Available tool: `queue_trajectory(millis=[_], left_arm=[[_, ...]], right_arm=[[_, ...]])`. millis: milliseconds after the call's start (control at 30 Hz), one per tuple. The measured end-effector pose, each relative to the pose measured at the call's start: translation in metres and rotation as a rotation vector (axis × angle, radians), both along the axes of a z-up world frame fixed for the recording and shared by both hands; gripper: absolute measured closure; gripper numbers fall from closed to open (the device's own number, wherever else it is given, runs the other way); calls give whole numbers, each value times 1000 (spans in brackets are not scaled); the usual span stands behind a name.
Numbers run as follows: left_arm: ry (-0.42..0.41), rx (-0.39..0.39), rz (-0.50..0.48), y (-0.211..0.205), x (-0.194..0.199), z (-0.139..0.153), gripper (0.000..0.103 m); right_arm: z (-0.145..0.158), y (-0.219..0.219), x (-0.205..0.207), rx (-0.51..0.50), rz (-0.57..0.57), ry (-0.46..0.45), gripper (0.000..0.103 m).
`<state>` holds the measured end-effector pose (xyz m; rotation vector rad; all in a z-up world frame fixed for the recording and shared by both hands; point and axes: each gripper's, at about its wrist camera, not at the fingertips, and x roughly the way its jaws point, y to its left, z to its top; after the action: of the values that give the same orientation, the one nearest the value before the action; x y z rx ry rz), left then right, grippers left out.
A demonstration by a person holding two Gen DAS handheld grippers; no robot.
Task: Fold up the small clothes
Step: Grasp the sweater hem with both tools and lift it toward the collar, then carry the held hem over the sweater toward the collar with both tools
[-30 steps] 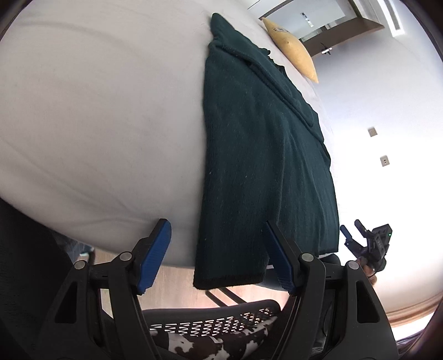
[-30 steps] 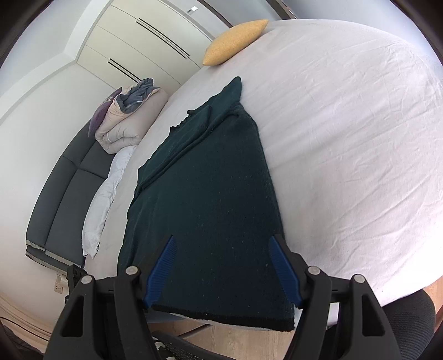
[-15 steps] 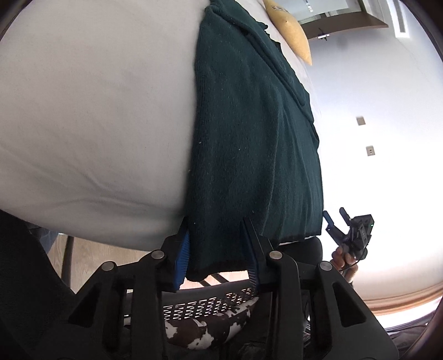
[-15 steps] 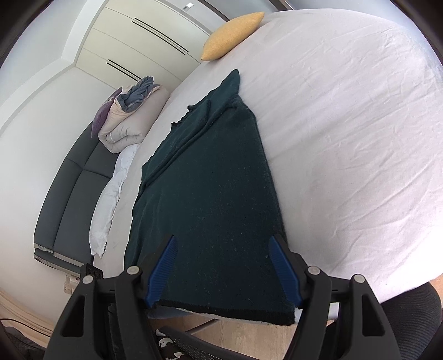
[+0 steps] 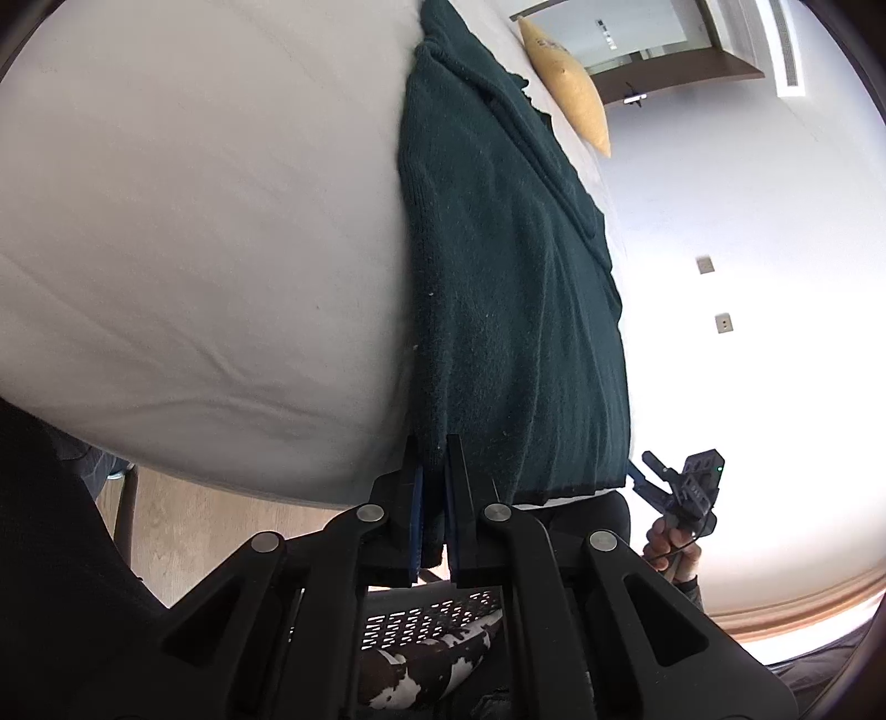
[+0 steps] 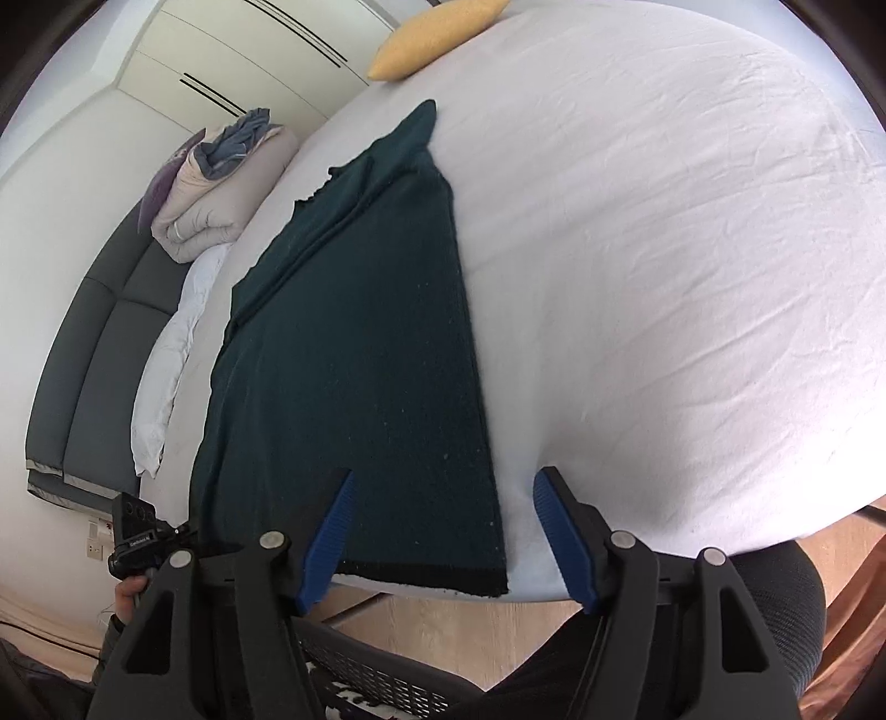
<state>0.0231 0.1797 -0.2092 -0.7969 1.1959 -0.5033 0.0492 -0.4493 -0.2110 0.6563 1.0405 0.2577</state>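
Sweater (image 5: 509, 310) bears no readable label; left gripper (image 5: 433, 498) jaws clamp it.

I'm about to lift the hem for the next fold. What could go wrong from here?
1. The left gripper has just closed on one hem corner of the sweater; the right gripper is open, its jaws easing in around the other corner. Lifting now would skew the fold.
2. The hem overhangs the bed edge, so a slipped pinch could drop it floorward.

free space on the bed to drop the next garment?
Bare white bed sheet right of the dark green knit garment, up to the yellow pillow. Crowded: the near hem, where left claw is clamped and right claw straddles its corner.
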Motion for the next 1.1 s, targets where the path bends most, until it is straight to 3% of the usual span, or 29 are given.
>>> queue_trajectory(millis=[267, 333, 400, 567, 833, 1100], left_arm=[[-29, -38, 59, 14, -8, 6, 98], [-32, -53, 62, 16, -10, 6, 98], [-36, -67, 69, 20, -12, 9, 98], [-42, -107, 111, 33, -15, 13, 98], [-62, -163, 142, 46, -16, 21, 99], [-106, -259, 169, 52, -17, 43, 99]], right_arm=[[-11, 10, 0, 23, 54, 79, 66], [-14, 13, 0, 34, 62, 87, 82], [-16, 15, 0, 42, 65, 91, 91], [-6, 19, -6, 55, 60, 53, 94], [14, 3, -17, 190, 2, -38, 94], [47, 22, -4, 193, 27, -122, 95]])
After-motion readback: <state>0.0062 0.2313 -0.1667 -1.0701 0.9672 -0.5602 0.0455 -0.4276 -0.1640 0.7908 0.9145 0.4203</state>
